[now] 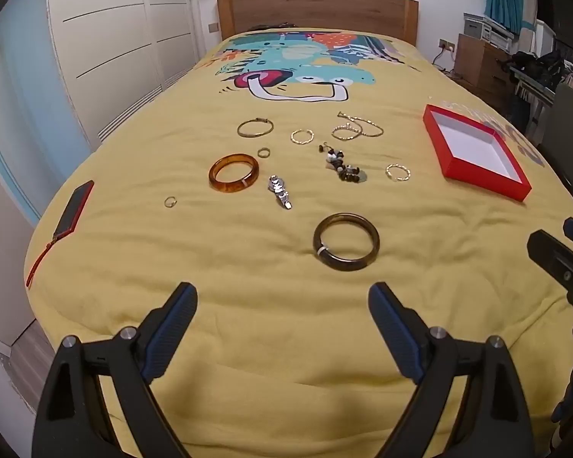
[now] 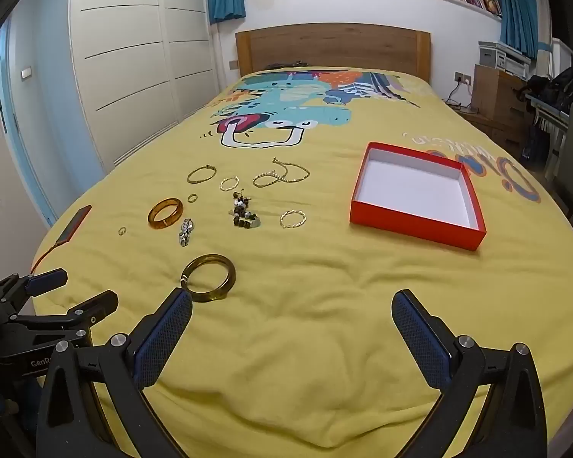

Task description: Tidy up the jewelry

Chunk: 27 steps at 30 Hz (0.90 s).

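Both grippers hang over the near end of a yellow bedspread (image 1: 271, 343) with nothing in them. Left gripper (image 1: 282, 301) has its jaws wide apart. Right gripper (image 2: 292, 307) has its jaws wide apart too.

Just past the left jaws, at about 1 o'clock, lies a dark brown bangle (image 1: 346, 241). In the right wrist view it sits right by the tip of the left-side finger, at about 11 o'clock.

Farther up at 12 o'clock are a silver hair clip (image 1: 280, 191), an amber bangle (image 1: 233, 173) and a dark bead string (image 1: 342, 164). Small gold rings and gold chains (image 1: 357, 126) lie behind them.

Well off at 2 o'clock sits a red box (image 2: 416, 194), white inside, with no jewelry in it.
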Each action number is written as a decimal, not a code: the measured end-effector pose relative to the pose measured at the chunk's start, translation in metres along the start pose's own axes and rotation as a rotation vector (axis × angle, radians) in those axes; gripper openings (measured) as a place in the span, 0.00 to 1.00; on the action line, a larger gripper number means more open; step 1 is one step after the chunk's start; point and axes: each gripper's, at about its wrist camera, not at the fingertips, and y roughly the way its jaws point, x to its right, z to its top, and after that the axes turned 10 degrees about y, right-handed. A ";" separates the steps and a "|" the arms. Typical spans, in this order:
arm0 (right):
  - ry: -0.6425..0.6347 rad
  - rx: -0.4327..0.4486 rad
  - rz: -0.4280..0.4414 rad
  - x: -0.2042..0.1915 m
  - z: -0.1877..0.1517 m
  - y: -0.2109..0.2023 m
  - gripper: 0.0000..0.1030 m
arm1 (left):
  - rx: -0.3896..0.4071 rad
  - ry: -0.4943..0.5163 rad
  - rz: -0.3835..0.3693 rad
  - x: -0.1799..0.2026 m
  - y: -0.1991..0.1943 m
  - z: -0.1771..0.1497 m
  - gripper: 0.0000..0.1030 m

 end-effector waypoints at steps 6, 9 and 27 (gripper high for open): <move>0.005 -0.001 -0.004 -0.003 -0.003 -0.003 0.99 | 0.009 -0.031 -0.027 -0.006 0.002 -0.006 0.88; 0.001 -0.009 -0.012 -0.004 -0.004 -0.002 0.99 | 0.000 -0.045 -0.044 -0.014 0.004 -0.010 0.88; -0.032 -0.011 -0.035 -0.010 -0.005 -0.006 0.99 | -0.087 -0.048 -0.036 -0.006 0.018 -0.008 0.88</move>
